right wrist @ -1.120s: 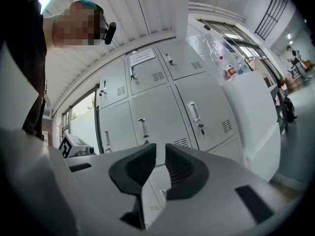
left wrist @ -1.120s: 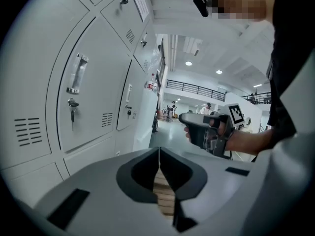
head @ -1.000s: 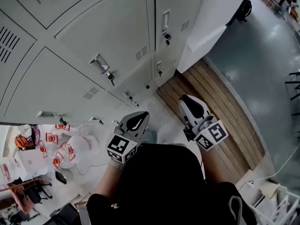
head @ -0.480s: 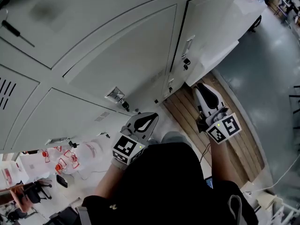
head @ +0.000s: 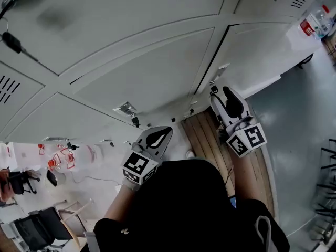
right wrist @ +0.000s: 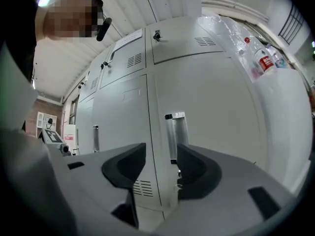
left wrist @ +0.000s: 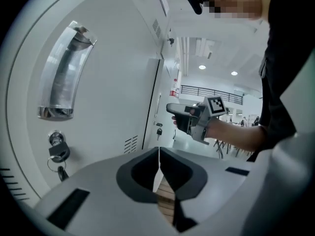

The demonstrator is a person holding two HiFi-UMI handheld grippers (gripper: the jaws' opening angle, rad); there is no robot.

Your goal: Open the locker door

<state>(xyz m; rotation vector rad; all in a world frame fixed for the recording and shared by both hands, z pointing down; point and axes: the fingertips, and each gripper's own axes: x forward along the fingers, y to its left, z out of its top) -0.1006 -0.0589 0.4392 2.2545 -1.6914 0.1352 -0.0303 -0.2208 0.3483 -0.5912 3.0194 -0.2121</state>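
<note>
Grey-white lockers fill the head view. The right-hand locker door is closed and has a metal handle near its left edge. My right gripper is raised just below that handle. In the right gripper view the handle shows in the gap of my right gripper, still a short way off; the jaws are opening with nothing between them. My left gripper hangs lower, shut and empty. The left gripper view shows another locker's handle and a keyed lock beyond my left gripper.
A strip of wooden floor runs along the foot of the lockers. Bottles stand on a white cabinet right of the lockers. Keys hang from other locks. Chairs and red-and-white items are at lower left.
The head view has tilted up along the lockers. My right gripper has risen and moved closer to the right-hand locker's handle. The left gripper has hardly moved.
</note>
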